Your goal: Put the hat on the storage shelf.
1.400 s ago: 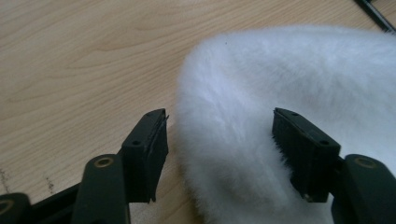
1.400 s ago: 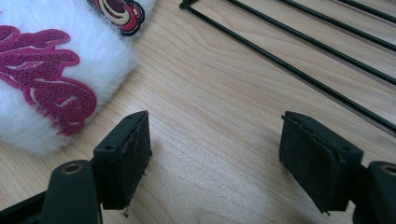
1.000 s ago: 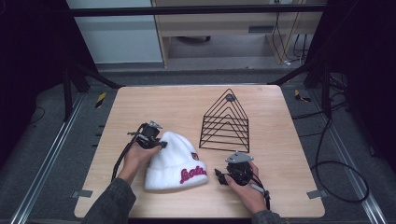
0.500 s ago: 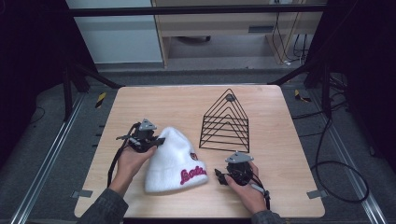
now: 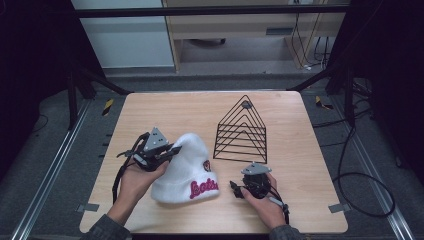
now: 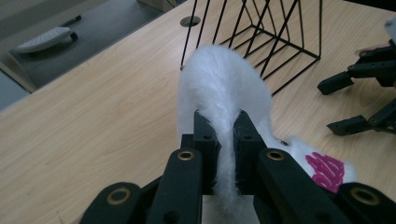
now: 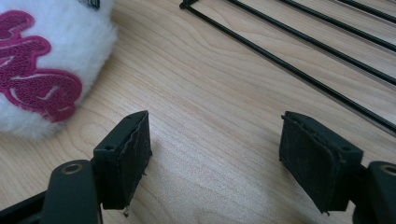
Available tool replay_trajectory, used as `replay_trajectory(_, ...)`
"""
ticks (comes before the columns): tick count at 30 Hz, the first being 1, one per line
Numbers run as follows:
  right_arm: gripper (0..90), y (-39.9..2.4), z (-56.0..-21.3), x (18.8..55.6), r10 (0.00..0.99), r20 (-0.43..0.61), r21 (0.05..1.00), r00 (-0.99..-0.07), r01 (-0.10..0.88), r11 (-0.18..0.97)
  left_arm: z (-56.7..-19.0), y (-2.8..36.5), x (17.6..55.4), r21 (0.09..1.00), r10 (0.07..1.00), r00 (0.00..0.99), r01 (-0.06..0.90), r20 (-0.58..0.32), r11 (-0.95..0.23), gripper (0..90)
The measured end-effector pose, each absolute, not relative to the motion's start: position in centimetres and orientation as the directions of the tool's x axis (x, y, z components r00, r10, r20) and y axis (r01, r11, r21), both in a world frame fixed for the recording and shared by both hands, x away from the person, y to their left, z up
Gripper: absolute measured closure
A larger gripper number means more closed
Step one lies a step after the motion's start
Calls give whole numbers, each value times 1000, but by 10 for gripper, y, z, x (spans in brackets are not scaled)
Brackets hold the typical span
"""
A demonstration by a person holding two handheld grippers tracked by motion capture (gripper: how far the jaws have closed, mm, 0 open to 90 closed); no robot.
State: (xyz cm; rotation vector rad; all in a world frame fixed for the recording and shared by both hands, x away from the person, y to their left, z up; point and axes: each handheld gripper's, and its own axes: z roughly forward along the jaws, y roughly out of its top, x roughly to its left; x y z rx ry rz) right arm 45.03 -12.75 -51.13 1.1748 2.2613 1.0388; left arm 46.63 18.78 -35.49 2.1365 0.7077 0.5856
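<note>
A white fuzzy beanie [image 5: 187, 167] with pink lettering lies on the wooden table [image 5: 200, 115]. My left gripper [image 5: 170, 150] is shut on a fold of the beanie's crown and lifts that end off the table. In the left gripper view the white fabric [image 6: 224, 102] is pinched between the two black jaws of my left gripper [image 6: 225, 135]. The cuff with the pink lettering [image 6: 327, 170] still rests on the wood. My right gripper [image 5: 234, 186] sits low on the table right of the beanie, open, with bare wood between the jaws of my right gripper [image 7: 215, 149]. The beanie's pink lettering [image 7: 28, 88] shows at its left.
A black wire rack [image 5: 242, 130] shaped like a triangle stands on the table behind my right gripper, its bars [image 7: 299, 70] close ahead of the jaws. The table's front edge is near both hands. Dark floor, cables and shelving surround the table.
My left gripper has closed on the beanie's crown and risen up and to the left, pulling the fabric up. The right gripper has stayed in place.
</note>
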Motion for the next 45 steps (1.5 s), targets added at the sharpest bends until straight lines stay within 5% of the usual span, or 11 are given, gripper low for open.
replay_trajectory(16,234,-120,-501,439,792,-10,785,-610,485,384,-300,185,452,830,626,746,188,226,-525,831)
replay_trajectory(31,282,-89,-425,425,718,9,879,-696,347,326,-241,193,455,885,632,736,101,241,-455,831)
replay_trajectory(41,313,-75,-379,438,698,-33,907,-716,272,322,-236,184,455,895,605,763,81,227,-439,831)
replay_trajectory(45,259,-72,-365,448,698,-21,917,-715,265,299,-234,179,455,896,593,774,77,223,-438,831)
